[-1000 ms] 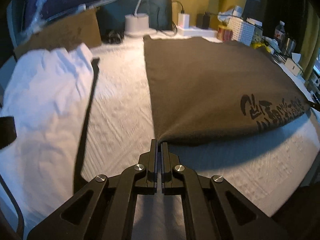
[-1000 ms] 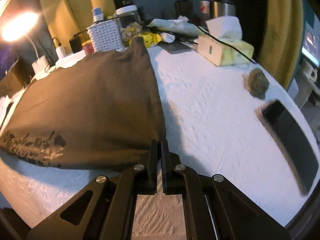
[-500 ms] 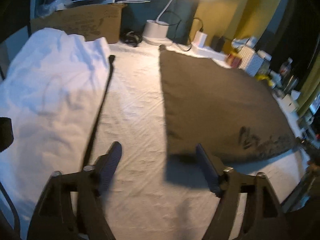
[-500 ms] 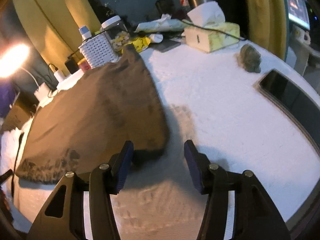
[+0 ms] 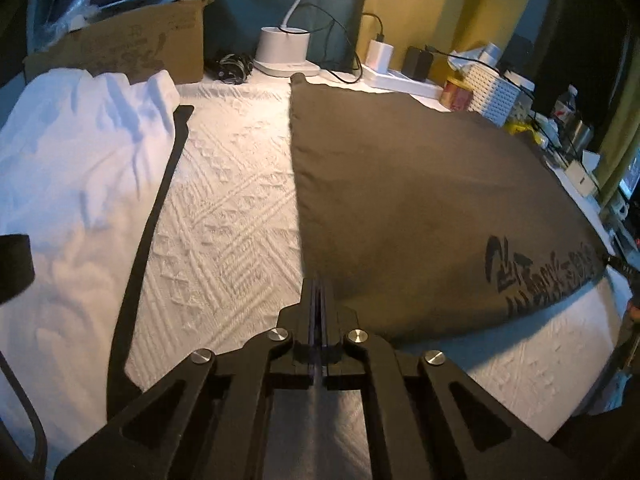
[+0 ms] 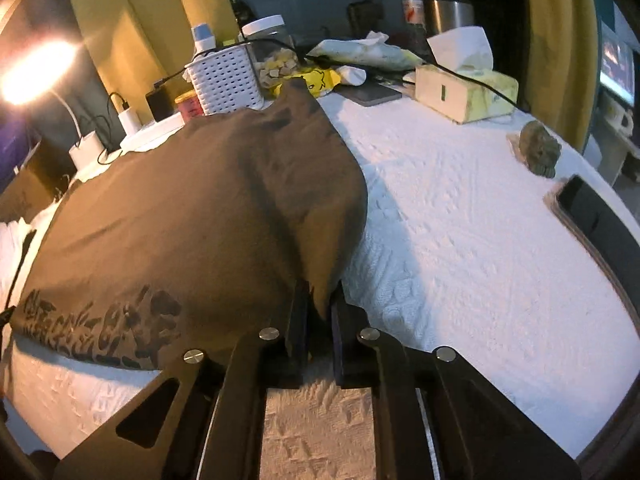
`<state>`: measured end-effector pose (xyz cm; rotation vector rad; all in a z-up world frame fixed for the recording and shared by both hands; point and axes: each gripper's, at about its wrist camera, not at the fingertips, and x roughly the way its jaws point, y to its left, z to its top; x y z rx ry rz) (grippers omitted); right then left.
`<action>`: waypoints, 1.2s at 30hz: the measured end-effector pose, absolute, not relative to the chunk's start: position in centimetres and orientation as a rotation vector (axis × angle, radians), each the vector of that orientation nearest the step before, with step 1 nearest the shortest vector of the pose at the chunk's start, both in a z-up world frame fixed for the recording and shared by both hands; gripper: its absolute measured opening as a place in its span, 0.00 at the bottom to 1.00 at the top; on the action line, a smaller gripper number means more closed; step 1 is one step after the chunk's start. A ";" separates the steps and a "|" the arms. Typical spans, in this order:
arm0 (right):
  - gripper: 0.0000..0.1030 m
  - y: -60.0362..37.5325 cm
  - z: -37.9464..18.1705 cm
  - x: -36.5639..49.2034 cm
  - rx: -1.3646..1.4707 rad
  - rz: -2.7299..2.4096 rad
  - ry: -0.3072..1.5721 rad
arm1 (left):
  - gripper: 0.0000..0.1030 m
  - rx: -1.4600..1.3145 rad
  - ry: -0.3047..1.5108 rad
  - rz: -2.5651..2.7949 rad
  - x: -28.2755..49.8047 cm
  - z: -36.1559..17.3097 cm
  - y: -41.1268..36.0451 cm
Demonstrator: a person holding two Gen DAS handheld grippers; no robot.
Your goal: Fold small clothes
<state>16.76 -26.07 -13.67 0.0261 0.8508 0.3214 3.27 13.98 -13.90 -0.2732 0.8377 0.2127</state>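
Observation:
A dark brown garment (image 5: 420,208) with black lettering along its near edge lies flat on the white textured table cover (image 5: 224,216). My left gripper (image 5: 319,284) is shut at the garment's near left corner, pinching its edge. In the right wrist view the same brown garment (image 6: 192,216) spreads to the left. My right gripper (image 6: 320,300) is shut on its near right corner, and a fold of cloth bulges up between the fingers.
A white garment (image 5: 68,184) is heaped at the left with a long black tool (image 5: 148,232) beside it. A cardboard box (image 5: 132,48), lamp base (image 5: 284,52), chargers and a white basket (image 6: 224,80) line the far edge. A tissue box (image 6: 464,88), a small stone (image 6: 538,152) and a dark phone (image 6: 600,232) lie at the right.
Half a second ago both grippers were open and raised off the garment. Now both have come down and shut on its near corners.

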 end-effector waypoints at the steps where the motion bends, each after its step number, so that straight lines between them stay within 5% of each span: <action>1: 0.10 -26.1 -13.6 16.7 0.017 0.320 0.848 | 0.00 -0.268 0.836 0.215 3.1 -13.9 13.9; 18: 0.10 -27.8 -11.6 14.1 -0.026 0.304 0.789 | 0.00 -0.240 0.769 0.192 0.1 -11.1 12.5; 36: 0.10 -30.1 -13.6 9.6 -0.070 0.256 0.817 | 0.00 -0.256 0.806 0.142 -3.1 -13.6 10.9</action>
